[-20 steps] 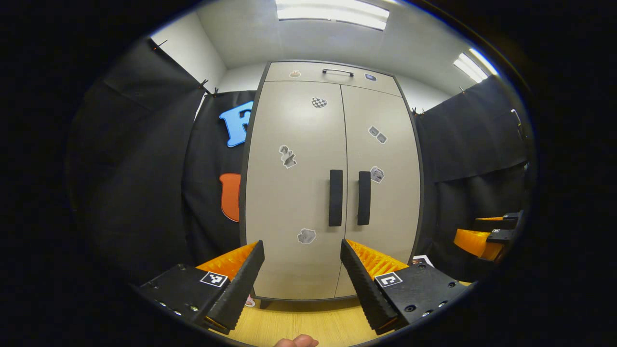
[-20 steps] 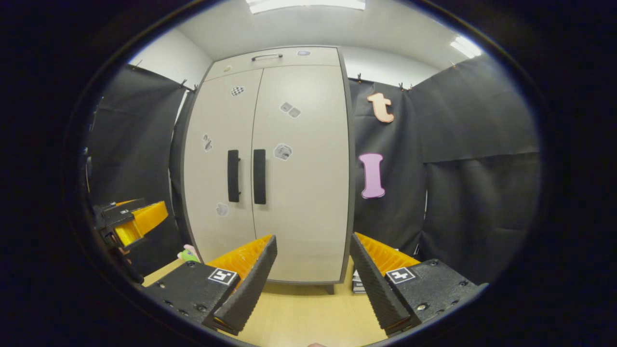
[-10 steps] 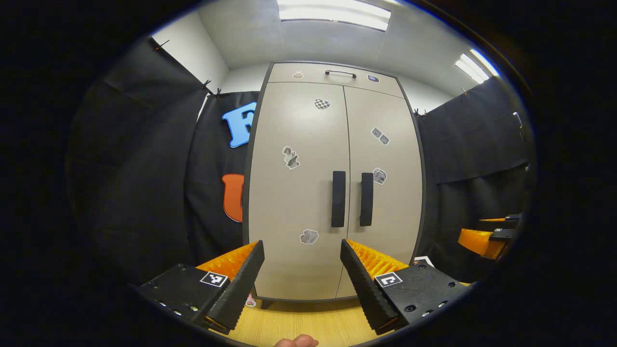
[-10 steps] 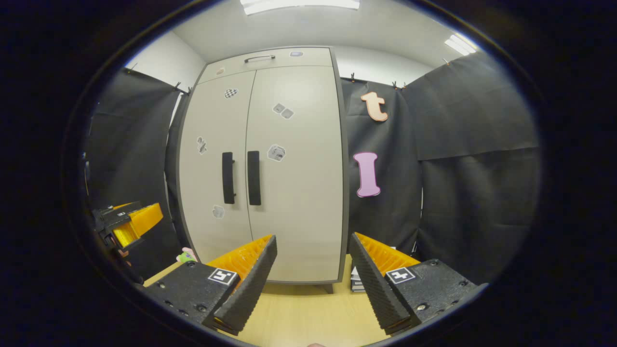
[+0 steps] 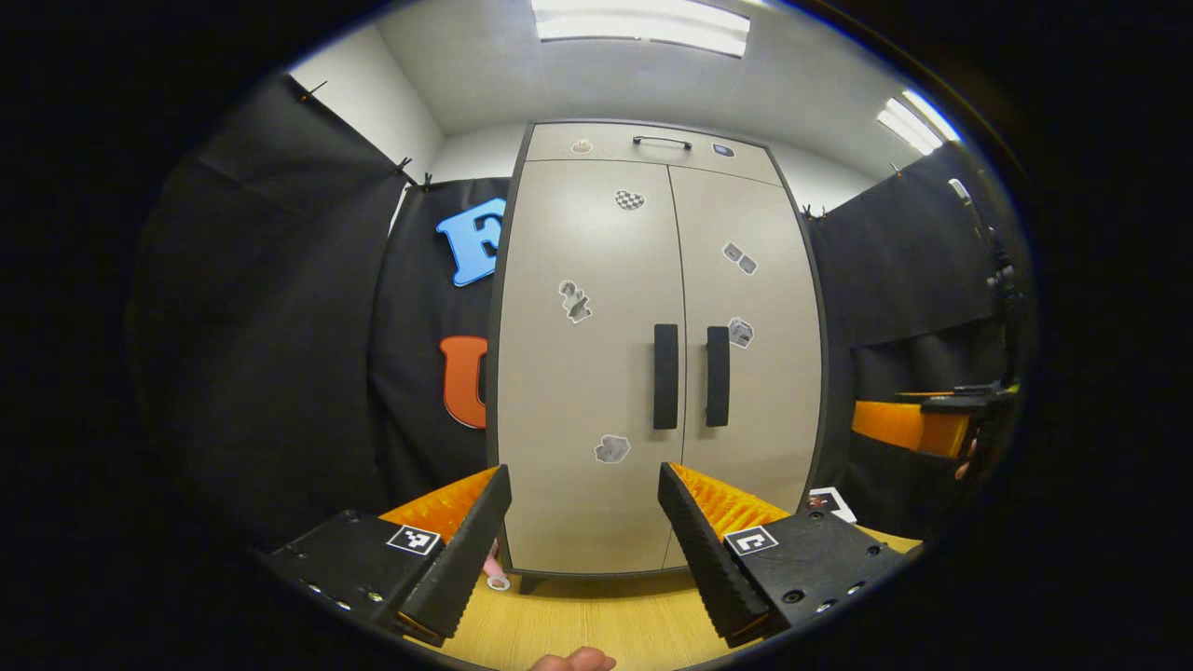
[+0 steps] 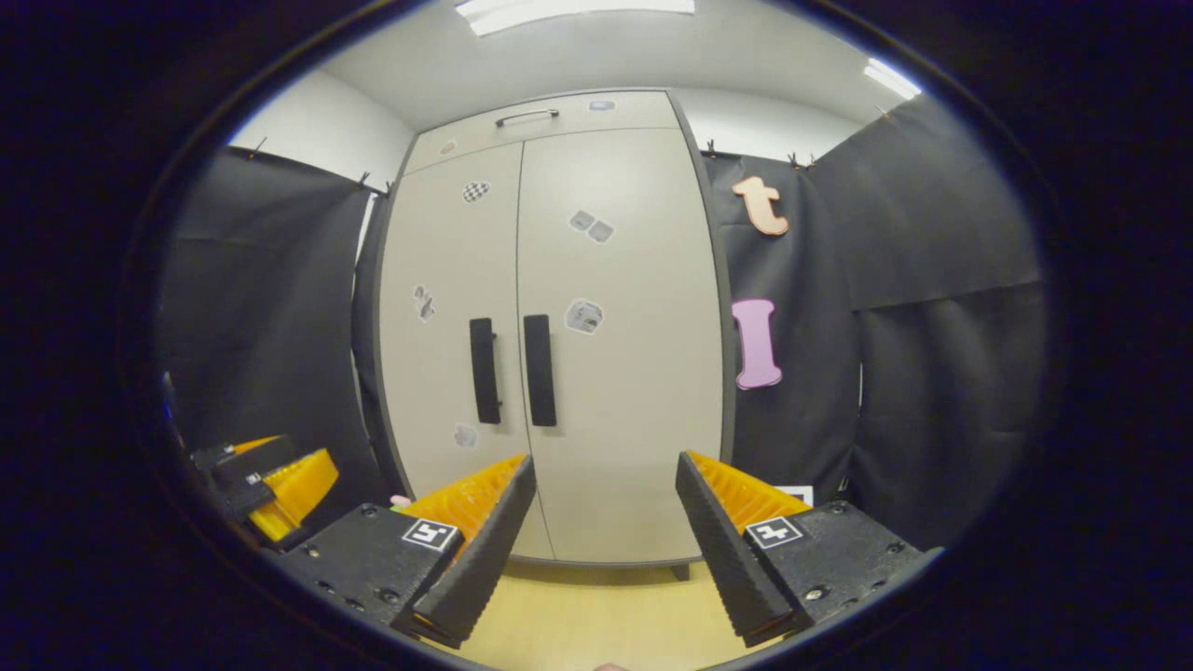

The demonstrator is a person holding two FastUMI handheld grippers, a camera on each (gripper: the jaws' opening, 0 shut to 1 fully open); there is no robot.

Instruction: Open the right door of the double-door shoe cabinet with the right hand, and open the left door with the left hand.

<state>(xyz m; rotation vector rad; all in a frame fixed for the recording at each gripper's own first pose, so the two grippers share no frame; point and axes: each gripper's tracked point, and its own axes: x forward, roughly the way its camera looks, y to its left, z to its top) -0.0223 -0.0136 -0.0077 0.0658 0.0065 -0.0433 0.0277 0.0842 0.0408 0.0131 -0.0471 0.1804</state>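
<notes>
A tall beige double-door shoe cabinet (image 5: 596,373) stands ahead with both doors shut. Its two vertical black handles sit side by side at the centre seam: the left handle (image 5: 665,376) and the right handle (image 5: 717,376). In the right gripper view the same cabinet (image 6: 624,391) shows the left handle (image 6: 484,371) and right handle (image 6: 539,370). My left gripper (image 5: 585,545) is open and empty, well short of the doors. My right gripper (image 6: 604,540) is open and empty too, also at a distance. The right gripper (image 5: 918,421) shows at the far right of the left gripper view.
A drawer with a thin handle (image 5: 662,142) tops the cabinet. Stickers dot both doors. The light wooden floor (image 6: 606,615) runs up to the cabinet's base. Small items lie on the floor beside the cabinet (image 5: 832,501). Black cloth walls close in both sides.
The right gripper has swung so the cabinet sits more central in its view and has risen in the left gripper view. The left gripper has shifted slightly left. Both doors stay shut.
</notes>
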